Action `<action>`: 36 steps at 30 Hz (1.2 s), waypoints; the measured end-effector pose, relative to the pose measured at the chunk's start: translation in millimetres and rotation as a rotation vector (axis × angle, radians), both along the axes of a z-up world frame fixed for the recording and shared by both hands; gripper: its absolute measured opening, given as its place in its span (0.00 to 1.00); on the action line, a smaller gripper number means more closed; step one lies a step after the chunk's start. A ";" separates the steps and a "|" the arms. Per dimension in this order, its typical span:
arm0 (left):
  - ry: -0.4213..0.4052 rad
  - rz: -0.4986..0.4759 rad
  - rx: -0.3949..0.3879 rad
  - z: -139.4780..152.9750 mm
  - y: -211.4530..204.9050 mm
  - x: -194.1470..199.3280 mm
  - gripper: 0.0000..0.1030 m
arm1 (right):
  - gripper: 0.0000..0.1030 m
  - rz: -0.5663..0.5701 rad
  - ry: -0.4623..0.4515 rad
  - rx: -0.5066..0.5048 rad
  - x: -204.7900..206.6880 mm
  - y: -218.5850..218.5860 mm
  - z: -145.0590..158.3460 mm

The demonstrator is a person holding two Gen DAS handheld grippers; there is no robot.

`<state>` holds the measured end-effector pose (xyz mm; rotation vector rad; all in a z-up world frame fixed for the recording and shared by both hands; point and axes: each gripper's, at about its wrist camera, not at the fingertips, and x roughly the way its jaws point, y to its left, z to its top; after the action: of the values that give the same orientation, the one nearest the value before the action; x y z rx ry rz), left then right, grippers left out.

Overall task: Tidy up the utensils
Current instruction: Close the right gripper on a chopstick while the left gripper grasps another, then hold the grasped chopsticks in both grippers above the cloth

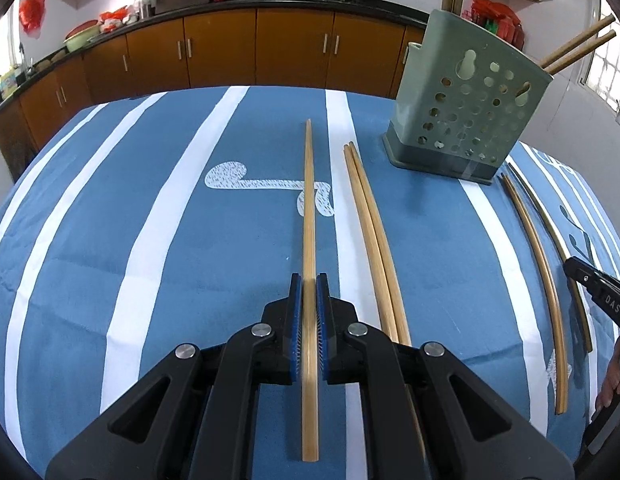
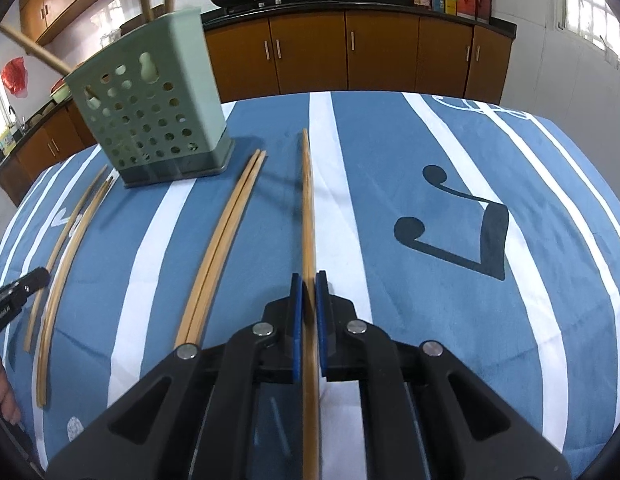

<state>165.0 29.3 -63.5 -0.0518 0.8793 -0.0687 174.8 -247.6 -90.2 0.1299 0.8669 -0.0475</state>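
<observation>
My left gripper (image 1: 309,280) is shut on a bamboo chopstick (image 1: 308,200) that runs straight out between its blue pads; whether it is one stick or a pressed pair I cannot tell. A loose pair of chopsticks (image 1: 371,240) lies just to its right. The green perforated holder (image 1: 469,112) stands at the back right with chopsticks (image 1: 577,44) leaning out of it. In the right wrist view my right gripper (image 2: 308,278) is shut on another chopstick (image 2: 308,208). A second loose pair (image 2: 222,248) lies to its left, in front of the holder (image 2: 150,112).
The table carries a blue cloth (image 1: 130,220) with white stripes and music notes. The right gripper's tip (image 1: 569,264) shows at the left view's right edge, and a hand (image 2: 0,392) at the right view's left edge. Wooden cabinets (image 1: 290,48) and woks stand behind.
</observation>
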 end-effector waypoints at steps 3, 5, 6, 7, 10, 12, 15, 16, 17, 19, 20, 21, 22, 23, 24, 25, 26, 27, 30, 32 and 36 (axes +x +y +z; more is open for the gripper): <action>0.001 0.000 -0.022 0.1 2.8 -0.4 0.08 | 0.08 0.000 -0.001 0.008 0.2 -1.6 -0.3; 0.001 0.000 -0.038 0.0 5.1 -0.4 0.08 | 0.08 0.000 -0.001 0.008 0.7 -1.5 -0.5; 0.001 0.000 -0.043 -0.1 5.7 -0.2 0.08 | 0.08 0.000 -0.001 0.008 0.5 -1.5 -0.5; 0.002 0.000 -0.047 -0.1 6.4 -0.2 0.08 | 0.08 0.000 -0.001 0.009 0.5 -1.7 -0.6; 0.002 0.001 -0.048 -0.2 6.4 -0.3 0.08 | 0.08 -0.001 -0.002 0.018 -0.3 -2.0 -0.8; 0.002 0.001 -0.045 0.0 5.6 0.0 0.08 | 0.08 -0.002 -0.003 0.024 -0.5 -2.7 -0.9; 0.002 0.001 -0.049 0.1 6.0 0.0 0.08 | 0.08 -0.002 -0.002 0.019 -0.5 -2.5 -0.8; 0.002 0.000 -0.051 0.1 6.3 -0.1 0.08 | 0.08 -0.002 -0.002 0.015 -0.5 -2.3 -0.7; 0.002 0.000 -0.055 0.1 6.6 0.0 0.08 | 0.08 -0.002 -0.002 0.013 -0.7 -2.2 -0.7; 0.003 0.001 -0.059 0.1 7.3 0.2 0.08 | 0.08 -0.002 -0.002 0.014 -0.6 -2.5 -0.8; 0.003 0.000 -0.061 0.0 7.7 0.4 0.08 | 0.08 -0.002 -0.002 0.015 -0.6 -2.0 -0.8; 0.003 0.000 -0.062 -0.1 7.9 0.4 0.08 | 0.08 -0.002 -0.002 0.018 -0.5 -2.1 -0.9; 0.003 0.000 -0.062 -0.1 8.1 0.5 0.08 | 0.08 -0.002 -0.002 0.019 -0.6 -2.1 -0.9; 0.003 0.000 -0.062 -0.1 8.1 0.5 0.08 | 0.08 -0.002 -0.002 0.019 -0.9 -1.7 -0.9; 0.003 0.000 -0.062 -0.1 8.2 0.5 0.08 | 0.08 -0.002 -0.002 0.019 -0.9 -1.6 -0.9; 0.003 0.000 -0.062 -0.1 8.2 0.5 0.08 | 0.08 -0.002 -0.002 0.019 -0.9 -1.9 -0.9; 0.003 0.000 -0.063 -0.1 8.2 0.6 0.08 | 0.08 -0.002 -0.002 0.019 -0.8 -1.9 -0.9; 0.003 0.001 -0.063 -0.1 8.2 0.5 0.08 | 0.08 -0.002 -0.002 0.019 -0.8 -2.0 -1.0; 0.003 0.001 -0.064 -0.2 8.1 0.7 0.08 | 0.08 -0.002 -0.002 0.019 -0.7 -1.9 -1.0; 0.003 0.001 -0.064 -0.3 8.2 0.8 0.08 | 0.08 -0.002 -0.002 0.019 -0.7 -2.1 -1.0; 0.003 0.000 -0.064 -0.3 8.7 0.8 0.08 | 0.08 -0.002 -0.002 0.019 -0.7 -2.0 -1.0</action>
<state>165.8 38.0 -63.8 -0.1120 0.8799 -0.0964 174.1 -249.6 -91.1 0.1484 0.8653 -0.0405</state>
